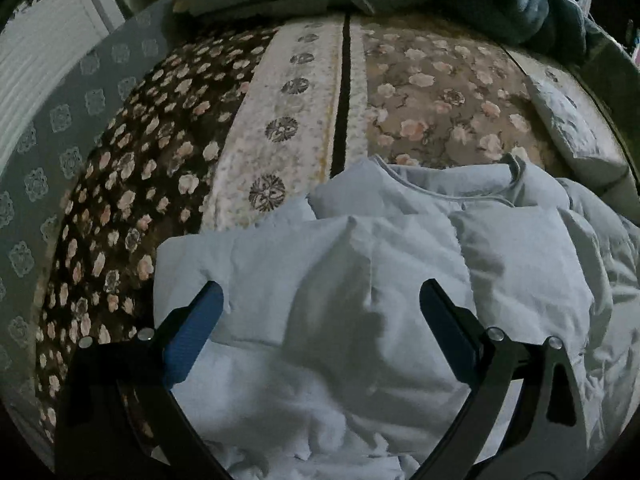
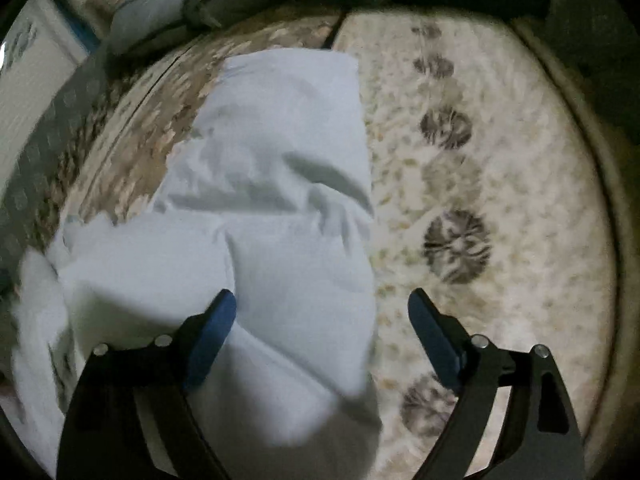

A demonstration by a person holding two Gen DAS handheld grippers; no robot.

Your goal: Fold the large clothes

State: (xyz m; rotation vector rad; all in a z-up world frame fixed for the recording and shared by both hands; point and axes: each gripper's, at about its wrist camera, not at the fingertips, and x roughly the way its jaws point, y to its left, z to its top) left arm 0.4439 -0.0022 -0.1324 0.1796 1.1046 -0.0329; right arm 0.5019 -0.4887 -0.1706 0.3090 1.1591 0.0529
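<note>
Hovering spread-jawed and empty, the right hand-held gripper straddles the pale garment's right edge, sleeve running away lengthwise over the bed.

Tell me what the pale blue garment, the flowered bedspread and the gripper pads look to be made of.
Pale blue garment: thin woven cloth, likely cotton, matte; it holds soft creases and a stitched neckline.
Flowered bedspread: printed fabric, possibly plush or quilted; the surface looks slightly fuzzy, but the dim light leaves it open.
Left gripper pads: blue ribbed rubber or plastic on black rigid arms, probably plastic, with metal pins.
</note>
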